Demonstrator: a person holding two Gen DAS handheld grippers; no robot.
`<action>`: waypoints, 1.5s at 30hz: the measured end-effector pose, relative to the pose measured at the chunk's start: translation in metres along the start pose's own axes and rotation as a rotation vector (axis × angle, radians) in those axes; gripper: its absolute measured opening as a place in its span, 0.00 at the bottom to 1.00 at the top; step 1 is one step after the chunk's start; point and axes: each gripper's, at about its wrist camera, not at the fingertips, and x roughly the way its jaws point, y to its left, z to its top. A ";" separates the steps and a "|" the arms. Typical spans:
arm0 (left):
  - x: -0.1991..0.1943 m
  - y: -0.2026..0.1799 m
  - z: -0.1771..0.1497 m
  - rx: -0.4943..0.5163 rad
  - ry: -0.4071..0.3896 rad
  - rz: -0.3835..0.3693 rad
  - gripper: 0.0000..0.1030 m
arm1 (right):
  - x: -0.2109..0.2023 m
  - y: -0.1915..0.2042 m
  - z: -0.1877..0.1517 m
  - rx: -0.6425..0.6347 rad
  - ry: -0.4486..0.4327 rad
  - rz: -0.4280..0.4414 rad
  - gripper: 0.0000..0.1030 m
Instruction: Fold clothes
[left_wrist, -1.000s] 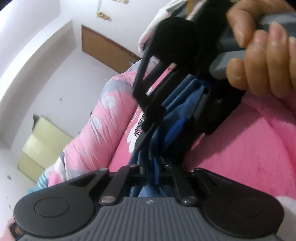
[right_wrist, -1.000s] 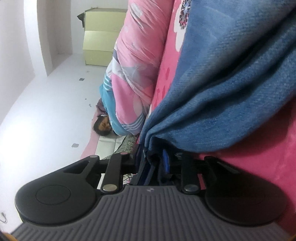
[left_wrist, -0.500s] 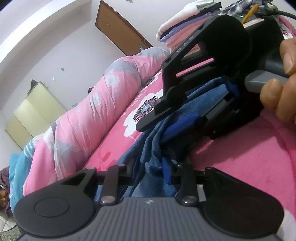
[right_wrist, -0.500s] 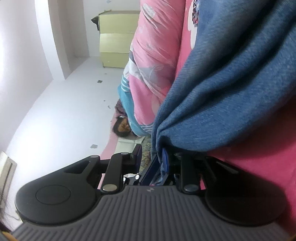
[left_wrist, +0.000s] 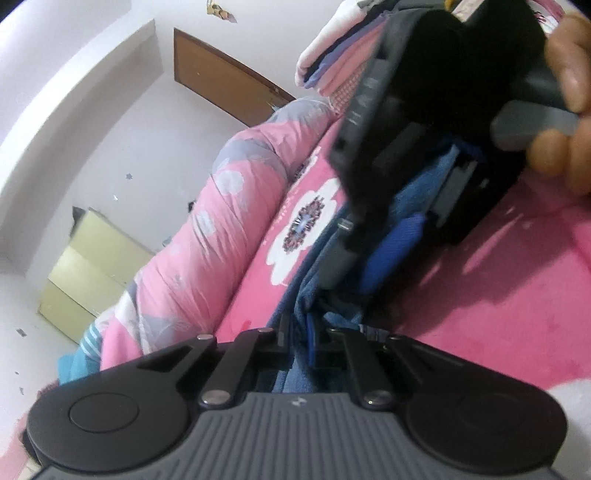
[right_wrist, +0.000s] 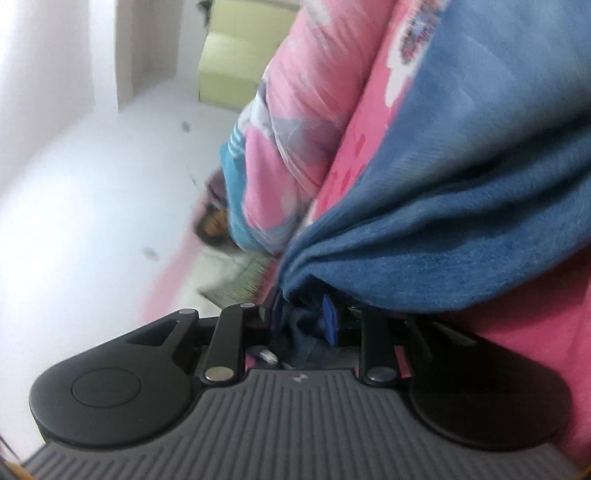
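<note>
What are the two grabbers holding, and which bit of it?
Both hold the soft blue fabric garment. The left gripper and right gripper each pinch a bunched fold of it; which part of the garment cannot be told.

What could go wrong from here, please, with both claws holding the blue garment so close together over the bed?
1. The right claw sits just ahead of the left claw on the same bunch of blue garment; they could knock together.
2. Both grip gathered folds, not a flat edge, so any fold may come out creased or uneven.
3. The garment hangs against the pink bedsheet and could drag on it.
</note>
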 end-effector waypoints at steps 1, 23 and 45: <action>0.000 0.001 0.000 0.002 -0.004 0.003 0.07 | -0.002 0.008 0.000 -0.075 0.006 -0.048 0.23; 0.006 0.010 0.000 -0.016 -0.038 0.011 0.05 | 0.002 0.068 -0.031 -0.700 0.076 -0.260 0.15; 0.014 -0.006 -0.015 0.003 0.010 -0.019 0.19 | -0.007 0.066 -0.049 -0.919 -0.049 -0.589 0.12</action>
